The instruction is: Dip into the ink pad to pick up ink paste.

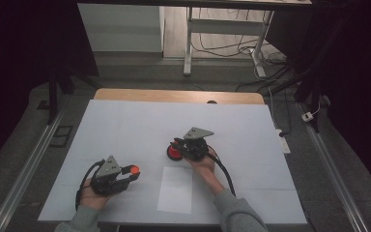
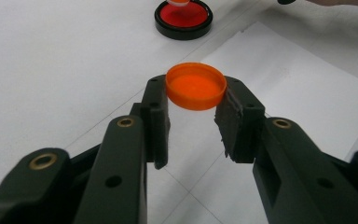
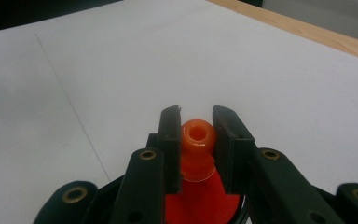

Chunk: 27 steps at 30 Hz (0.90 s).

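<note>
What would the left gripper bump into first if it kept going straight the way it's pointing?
Probably the round black dish of red. The left gripper, shut on the orange cap, points across the white table towards it. The dish sits a little left of dead ahead, so it might only just clip it.

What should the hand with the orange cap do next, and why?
Probably carry the orange cap over toward the stamp. The left gripper grips the cap, while the right gripper holds the stamp's bare orange tip over the red ink pad.
</note>
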Each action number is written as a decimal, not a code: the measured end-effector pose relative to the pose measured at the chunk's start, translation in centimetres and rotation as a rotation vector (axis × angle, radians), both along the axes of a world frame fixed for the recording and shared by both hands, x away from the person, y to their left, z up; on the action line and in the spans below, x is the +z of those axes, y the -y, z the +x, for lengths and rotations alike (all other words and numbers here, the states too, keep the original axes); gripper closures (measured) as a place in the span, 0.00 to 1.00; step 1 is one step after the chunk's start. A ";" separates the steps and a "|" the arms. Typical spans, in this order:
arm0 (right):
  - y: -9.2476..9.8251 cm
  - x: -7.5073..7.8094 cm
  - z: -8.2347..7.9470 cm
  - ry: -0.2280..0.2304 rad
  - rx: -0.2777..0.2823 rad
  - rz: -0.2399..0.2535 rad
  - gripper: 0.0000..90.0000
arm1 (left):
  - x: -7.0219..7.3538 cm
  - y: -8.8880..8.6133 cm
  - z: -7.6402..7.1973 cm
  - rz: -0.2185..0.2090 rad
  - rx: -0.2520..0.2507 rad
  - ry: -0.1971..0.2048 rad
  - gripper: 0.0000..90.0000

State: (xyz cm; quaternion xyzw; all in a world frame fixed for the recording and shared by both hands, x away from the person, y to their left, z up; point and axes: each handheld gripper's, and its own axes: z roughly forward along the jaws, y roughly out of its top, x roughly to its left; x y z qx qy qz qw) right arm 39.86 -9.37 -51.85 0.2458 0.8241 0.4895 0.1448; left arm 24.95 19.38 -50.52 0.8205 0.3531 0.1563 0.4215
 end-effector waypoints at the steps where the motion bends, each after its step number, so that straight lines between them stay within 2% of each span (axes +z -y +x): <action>1: 0.0 -0.1 0.0 -0.001 -0.002 -0.004 0.81 | 0.0 0.0 0.0 0.000 0.000 0.000 0.72; 7: -0.1 -0.5 0.3 -0.004 -0.010 -0.034 0.81 | 0.0 0.0 0.0 0.002 -0.001 -0.002 0.72; 11: -0.1 -0.8 0.5 -0.025 -0.012 -0.043 0.81 | 0.0 0.0 0.0 0.002 -0.002 -0.003 0.72; 16: -0.2 -0.9 0.4 -0.014 -0.017 -0.056 0.81 | -0.1 0.1 0.0 0.003 0.001 -0.002 0.72; 27: -0.3 -1.0 0.2 -0.011 -0.030 -0.050 0.81 | 0.0 0.1 -0.1 0.003 -0.001 -0.001 0.72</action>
